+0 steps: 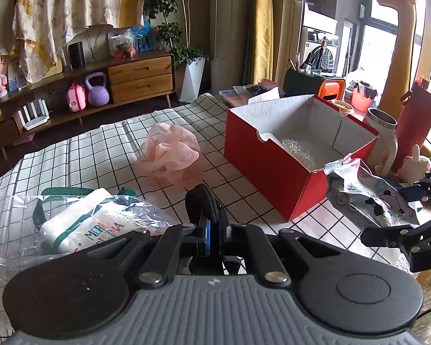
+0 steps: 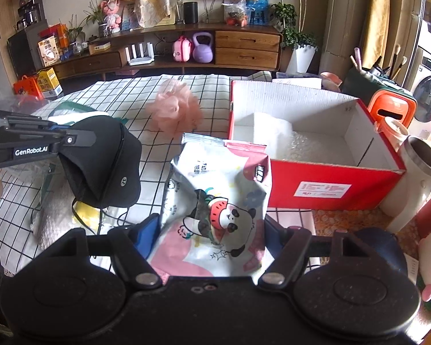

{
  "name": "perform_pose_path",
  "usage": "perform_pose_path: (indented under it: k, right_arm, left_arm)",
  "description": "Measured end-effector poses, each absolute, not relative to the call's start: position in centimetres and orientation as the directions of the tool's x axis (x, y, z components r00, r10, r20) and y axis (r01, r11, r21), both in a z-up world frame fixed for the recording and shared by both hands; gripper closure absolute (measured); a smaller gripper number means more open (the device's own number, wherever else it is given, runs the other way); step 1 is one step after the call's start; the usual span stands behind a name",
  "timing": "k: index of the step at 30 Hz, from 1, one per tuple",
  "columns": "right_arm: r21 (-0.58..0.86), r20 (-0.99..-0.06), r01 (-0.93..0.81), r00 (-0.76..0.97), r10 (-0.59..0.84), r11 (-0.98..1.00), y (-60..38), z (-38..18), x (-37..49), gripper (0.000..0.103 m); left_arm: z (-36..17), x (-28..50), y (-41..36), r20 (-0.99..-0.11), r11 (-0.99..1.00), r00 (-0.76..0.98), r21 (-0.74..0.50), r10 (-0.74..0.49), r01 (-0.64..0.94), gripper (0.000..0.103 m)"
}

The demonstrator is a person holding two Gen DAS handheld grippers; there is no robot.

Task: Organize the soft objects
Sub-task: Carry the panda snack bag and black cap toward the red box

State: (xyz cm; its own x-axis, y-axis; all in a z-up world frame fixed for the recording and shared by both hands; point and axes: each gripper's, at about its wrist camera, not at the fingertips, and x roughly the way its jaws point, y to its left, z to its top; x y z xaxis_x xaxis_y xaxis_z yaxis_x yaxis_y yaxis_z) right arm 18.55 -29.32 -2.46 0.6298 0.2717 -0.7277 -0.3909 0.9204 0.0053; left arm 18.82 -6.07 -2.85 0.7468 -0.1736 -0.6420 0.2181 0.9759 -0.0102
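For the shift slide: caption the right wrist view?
Right hand-held gripper holds a panda-print pouch before the red box; left hand-held gripper grips a black cap.

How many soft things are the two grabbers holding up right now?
2. The left gripper is shut on a black cap; the right gripper holds a panda-print pack beside the red box. The pink mesh pouf lies unheld on the checked cloth.

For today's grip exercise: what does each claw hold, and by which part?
Left claw: black cap, pinched at its edge. Right claw: panda bag, gripped across its lower end.
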Motion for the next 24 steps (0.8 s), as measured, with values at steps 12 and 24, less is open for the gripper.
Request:
perform_pose_path:
  k: [12, 24]
  right_arm:
    - [-0.037, -0.699, -0.362, 0.675, 0.235, 0.931, -31.0, 0.9, 20.9, 0.031]
    - [-0.083, -0.699, -0.322, 0.693, 0.176, 0.943, -32.2, 1.7, 25.2, 0.031]
  left_arm:
    - [1.1, 20.6, -7.4, -0.615, 0.963, 0.751, -0.056, -0.241, 0.264, 0.098]
    - [6.5, 24.3, -10.8, -0.537, 0.939, 0.785, -0.045, -0.310, 0.340, 0.098]
